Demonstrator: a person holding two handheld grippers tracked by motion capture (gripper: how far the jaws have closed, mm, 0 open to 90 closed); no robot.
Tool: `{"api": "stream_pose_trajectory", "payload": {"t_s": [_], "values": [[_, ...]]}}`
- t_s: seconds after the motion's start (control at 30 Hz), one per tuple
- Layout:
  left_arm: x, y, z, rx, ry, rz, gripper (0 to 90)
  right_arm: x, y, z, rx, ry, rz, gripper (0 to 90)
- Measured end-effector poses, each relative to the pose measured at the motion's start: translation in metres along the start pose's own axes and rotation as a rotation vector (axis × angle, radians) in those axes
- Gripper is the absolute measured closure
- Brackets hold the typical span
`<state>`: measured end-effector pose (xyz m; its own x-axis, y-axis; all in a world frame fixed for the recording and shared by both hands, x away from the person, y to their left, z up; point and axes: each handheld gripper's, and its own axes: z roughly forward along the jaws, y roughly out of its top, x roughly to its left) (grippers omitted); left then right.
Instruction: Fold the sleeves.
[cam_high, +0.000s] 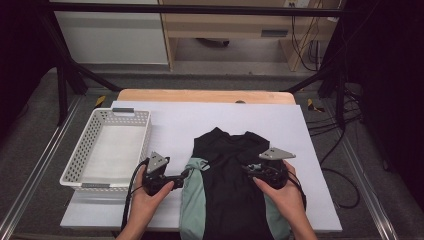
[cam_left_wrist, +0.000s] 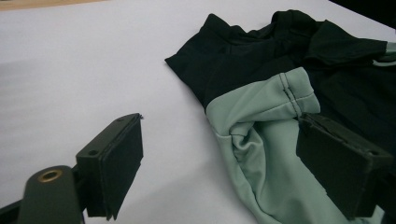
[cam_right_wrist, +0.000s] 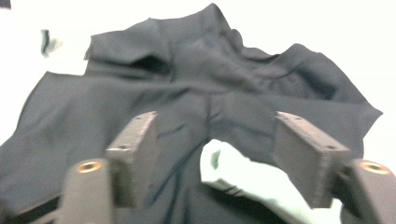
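A black shirt (cam_high: 232, 175) with pale green sleeves lies on the white sheet (cam_high: 170, 125), collar away from me. My left gripper (cam_high: 188, 173) is at the shirt's left edge, by the green sleeve (cam_high: 192, 197). In the left gripper view this gripper (cam_left_wrist: 222, 123) is open, one jaw over the white sheet and the other over the green sleeve (cam_left_wrist: 261, 140). My right gripper (cam_high: 248, 170) is over the black body near the right sleeve. It stands open (cam_right_wrist: 215, 121), and a fold of green fabric (cam_right_wrist: 243, 175) lies loose between its jaws on the black cloth (cam_right_wrist: 140, 84).
A white perforated basket (cam_high: 142, 145) stands on the sheet at the left, close to my left hand. The wooden table edge (cam_high: 205, 95) runs along the far side. Bare sheet lies beyond the collar and to the right of the shirt.
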<state>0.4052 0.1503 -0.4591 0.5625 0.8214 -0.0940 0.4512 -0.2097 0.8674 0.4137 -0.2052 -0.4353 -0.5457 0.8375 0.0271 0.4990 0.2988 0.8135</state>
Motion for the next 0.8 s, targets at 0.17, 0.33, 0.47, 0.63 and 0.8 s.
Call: {"api": "stream_pose_trajectory", "payload": {"t_s": [0.17, 0.33, 0.47, 0.63, 0.8], "values": [[-0.001, 0.000, 0.000, 0.001, -0.011, -0.002, 14.8, -0.009, 0.002, -0.006, -0.039, -0.030, 0.040, 17.5], [-0.001, 0.000, 0.001, 0.002, -0.025, -0.003, 15.2, -0.018, 0.000, -0.013, -0.075, -0.056, 0.068, 13.1], [-0.002, 0.000, 0.002, 0.006, -0.026, 0.000, 14.9, -0.024, -0.002, -0.018, -0.104, -0.089, 0.086, 9.6], [-0.003, -0.001, 0.001, 0.007, -0.027, 0.003, 14.6, -0.035, -0.007, -0.022, -0.119, -0.126, 0.120, 8.8], [-0.003, -0.001, 0.002, 0.005, -0.023, -0.009, 14.6, -0.045, -0.011, -0.026, -0.133, -0.136, 0.166, 8.7]]}}
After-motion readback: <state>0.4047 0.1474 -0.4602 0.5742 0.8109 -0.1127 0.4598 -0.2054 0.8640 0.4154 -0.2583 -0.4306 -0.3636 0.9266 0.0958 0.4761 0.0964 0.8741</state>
